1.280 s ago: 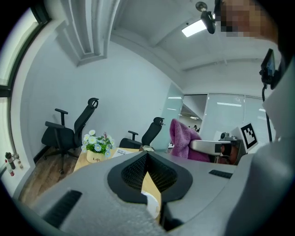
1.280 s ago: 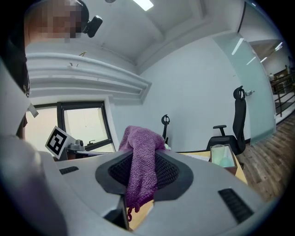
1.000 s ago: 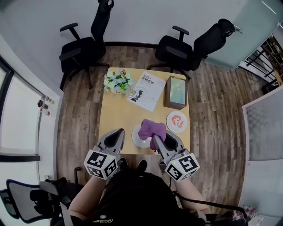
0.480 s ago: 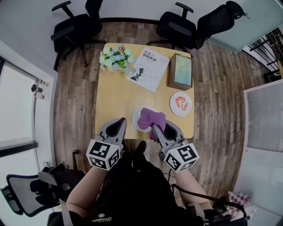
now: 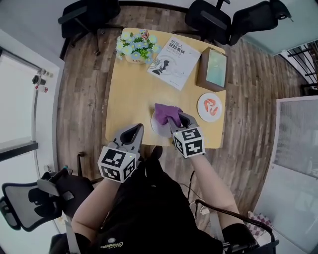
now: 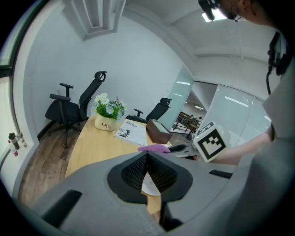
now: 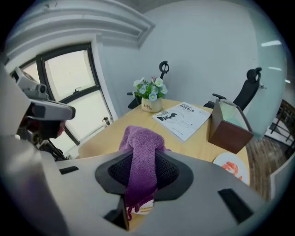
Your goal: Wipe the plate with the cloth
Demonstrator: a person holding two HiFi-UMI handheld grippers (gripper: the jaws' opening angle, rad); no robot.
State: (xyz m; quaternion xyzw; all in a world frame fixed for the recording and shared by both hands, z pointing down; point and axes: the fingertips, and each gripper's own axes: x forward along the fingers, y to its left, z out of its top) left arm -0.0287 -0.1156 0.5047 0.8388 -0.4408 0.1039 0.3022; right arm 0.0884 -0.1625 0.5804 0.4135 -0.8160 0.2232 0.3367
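Observation:
A white plate point(image 5: 154, 127) lies near the front edge of the yellow table point(image 5: 130, 94). A purple cloth point(image 5: 165, 112) is bunched over the plate's far right part, and my right gripper point(image 5: 174, 119) is shut on it. In the right gripper view the cloth point(image 7: 140, 159) hangs down between the jaws, with a sliver of the plate point(image 7: 144, 208) below. My left gripper point(image 5: 137, 129) hovers at the table's front edge, left of the plate, shut and holding nothing. Past its jaws in the left gripper view I see the plate point(image 6: 150, 185) and the cloth point(image 6: 155, 148).
At the back of the table stand a flower pot point(image 5: 136, 47), an open booklet point(image 5: 174, 55) and a brown box point(image 5: 213, 67). A small plate with a red pattern point(image 5: 211, 106) lies right of the gripper. Black office chairs point(image 5: 85, 15) stand behind the table.
The right gripper has carried the cloth forward over the plate. The head view has shifted, so the table sits higher in the picture. The left gripper stays at the front edge.

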